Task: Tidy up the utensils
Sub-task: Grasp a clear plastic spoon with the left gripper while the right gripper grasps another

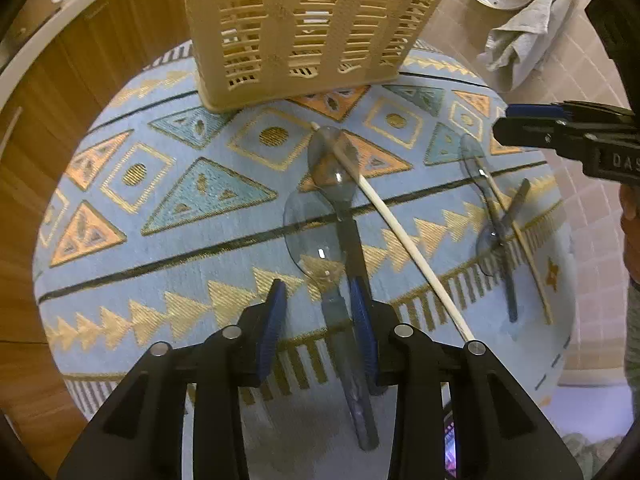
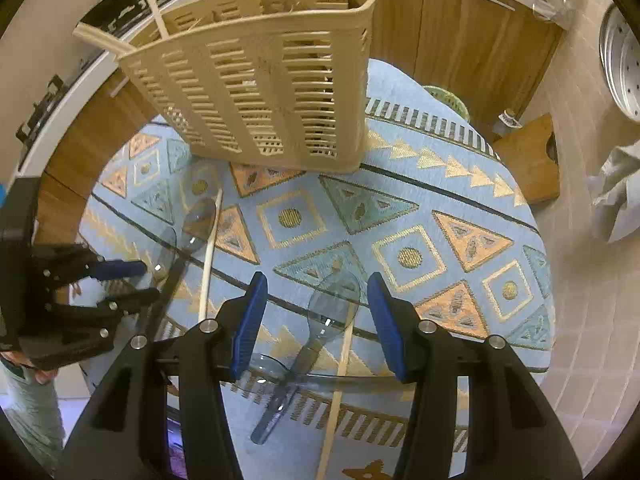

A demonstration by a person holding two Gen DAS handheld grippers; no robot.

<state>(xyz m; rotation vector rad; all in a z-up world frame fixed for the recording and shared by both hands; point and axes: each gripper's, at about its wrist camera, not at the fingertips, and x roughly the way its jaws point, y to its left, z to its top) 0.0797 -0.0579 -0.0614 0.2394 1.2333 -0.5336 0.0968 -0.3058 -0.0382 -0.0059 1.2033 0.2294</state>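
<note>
My left gripper (image 1: pixel 320 312) has its blue fingers spread on either side of the handle of a clear grey plastic spoon (image 1: pixel 316 240); whether they touch it I cannot tell. That spoon lies on the patterned blue cloth (image 1: pixel 160 240), in front of the beige slotted utensil basket (image 1: pixel 304 28). A second clear spoon (image 1: pixel 334 164) lies just beside it, nearer the basket, with a pale chopstick (image 1: pixel 396 236) laid across its bowl. My right gripper (image 2: pixel 316 320) hangs released above another pair of crossed clear spoons (image 2: pixel 332 308) and a wooden chopstick (image 2: pixel 340 384), farther from the basket. Beyond the basket a grey rag (image 1: pixel 524 36) hangs on the tiled wall.
</note>
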